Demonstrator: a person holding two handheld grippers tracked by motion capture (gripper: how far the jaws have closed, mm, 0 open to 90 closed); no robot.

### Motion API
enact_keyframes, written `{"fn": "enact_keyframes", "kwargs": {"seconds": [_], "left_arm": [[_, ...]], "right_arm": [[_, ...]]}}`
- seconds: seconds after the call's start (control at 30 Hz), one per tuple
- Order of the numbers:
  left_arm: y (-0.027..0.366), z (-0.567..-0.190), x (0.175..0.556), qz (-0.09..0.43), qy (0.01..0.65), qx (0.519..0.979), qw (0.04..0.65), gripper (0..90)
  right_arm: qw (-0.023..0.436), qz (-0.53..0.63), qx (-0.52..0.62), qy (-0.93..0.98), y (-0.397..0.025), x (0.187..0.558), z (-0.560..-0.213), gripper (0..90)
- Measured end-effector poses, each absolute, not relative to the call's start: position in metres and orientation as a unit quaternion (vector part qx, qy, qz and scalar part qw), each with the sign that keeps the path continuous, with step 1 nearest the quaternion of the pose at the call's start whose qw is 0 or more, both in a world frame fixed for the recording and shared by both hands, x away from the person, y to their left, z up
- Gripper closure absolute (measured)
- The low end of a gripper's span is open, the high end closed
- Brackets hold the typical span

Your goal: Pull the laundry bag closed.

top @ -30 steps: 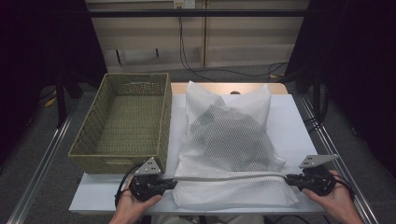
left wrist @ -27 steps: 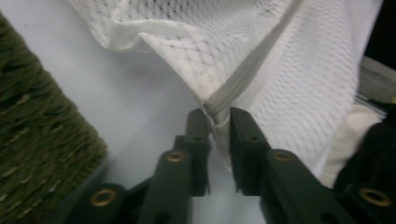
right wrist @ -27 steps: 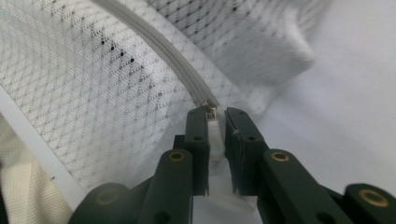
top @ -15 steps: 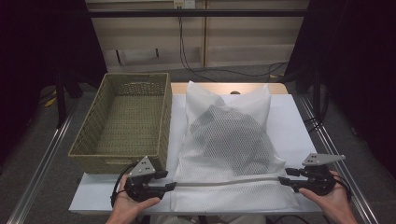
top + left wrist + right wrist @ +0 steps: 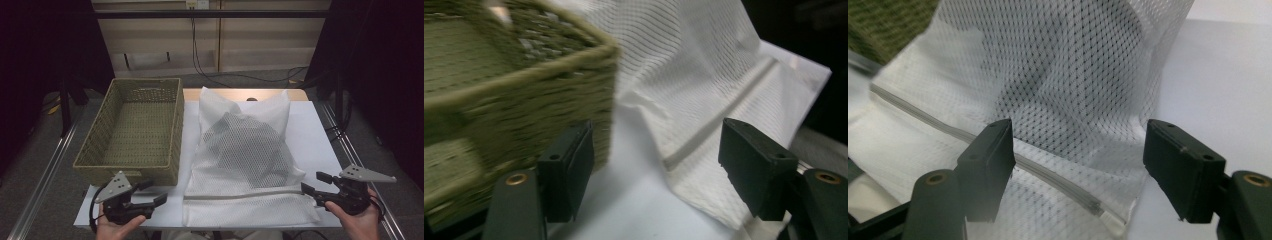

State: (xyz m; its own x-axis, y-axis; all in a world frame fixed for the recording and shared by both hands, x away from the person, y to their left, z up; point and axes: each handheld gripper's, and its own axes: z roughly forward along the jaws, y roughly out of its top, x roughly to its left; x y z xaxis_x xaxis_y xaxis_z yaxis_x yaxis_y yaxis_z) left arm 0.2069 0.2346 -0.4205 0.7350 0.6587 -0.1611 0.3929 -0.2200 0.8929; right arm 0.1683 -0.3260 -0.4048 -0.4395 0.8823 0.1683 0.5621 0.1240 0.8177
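The white table (image 5: 320, 135) held 1 mesh laundry bag (image 5: 245, 165) in the middle and 1 wicker basket (image 5: 132, 132) on its left. Your 2 grippers, left gripper (image 5: 152, 192) and right gripper (image 5: 312, 182), sat wide and empty beside the bag's near corners.

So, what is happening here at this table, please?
A person holds a two-jaw gripper in each hand and works on a white mesh laundry bag that lies flat on the table, with dark clothing inside. The left gripper and the right gripper are both open, one at each end of the bag's zipper, and neither holds it. A green woven basket stands to the left of the bag, with nothing in it.
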Motion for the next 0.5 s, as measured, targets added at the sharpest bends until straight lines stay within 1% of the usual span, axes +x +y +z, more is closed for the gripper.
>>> {"fn": "enact_keyframes", "kwargs": {"seconds": [0.07,0.13,0.17,0.2,0.23,0.27,0.3,0.33,0.37,0.43,0.47,0.5], "left_arm": [[0.241,-0.424,0.203,0.169,0.356,0.764,0.511,32.7],[0.248,-0.425,0.202,0.173,0.361,0.765,0.505,32.7],[0.249,-0.424,0.202,0.192,0.366,0.761,0.499,31.3],[0.251,-0.423,0.203,0.194,0.369,0.757,0.504,30.2],[0.252,-0.423,0.205,0.186,0.367,0.757,0.508,30.8],[0.252,-0.423,0.206,0.192,0.369,0.755,0.506,31.3],[0.252,-0.422,0.207,0.196,0.369,0.758,0.501,31.1],[0.253,-0.421,0.209,0.195,0.369,0.762,0.494,31.5],[0.255,-0.421,0.211,0.199,0.372,0.761,0.492,32.0],[0.260,-0.423,0.214,0.187,0.377,0.756,0.501,31.6],[0.260,-0.425,0.214,0.193,0.384,0.759,0.490,31.7],[0.259,-0.427,0.215,0.187,0.391,0.761,0.483,31.4]], "right_arm": [[0.203,0.425,0.496,0.729,-0.328,0.162,-0.406,28.4],[0.212,0.437,0.501,0.716,-0.333,0.155,-0.411,31.1],[0.218,0.439,0.505,0.710,-0.337,0.153,-0.412,31.9],[0.225,0.444,0.513,0.699,-0.341,0.149,-0.413,33.7],[0.226,0.454,0.522,0.686,-0.345,0.147,-0.414,34.4],[0.236,0.448,0.528,0.681,-0.349,0.145,-0.413,37.2],[0.248,0.445,0.532,0.677,-0.353,0.144,-0.413,43.5],[0.238,0.454,0.534,0.672,-0.357,0.144,-0.413,46.5],[0.227,0.466,0.538,0.665,-0.360,0.144,-0.415,46.8],[0.230,0.454,0.540,0.670,-0.360,0.144,-0.417,48.8],[0.225,0.456,0.539,0.672,-0.360,0.145,-0.418,49.4],[0.232,0.443,0.541,0.676,-0.358,0.145,-0.418,49.1]]}}
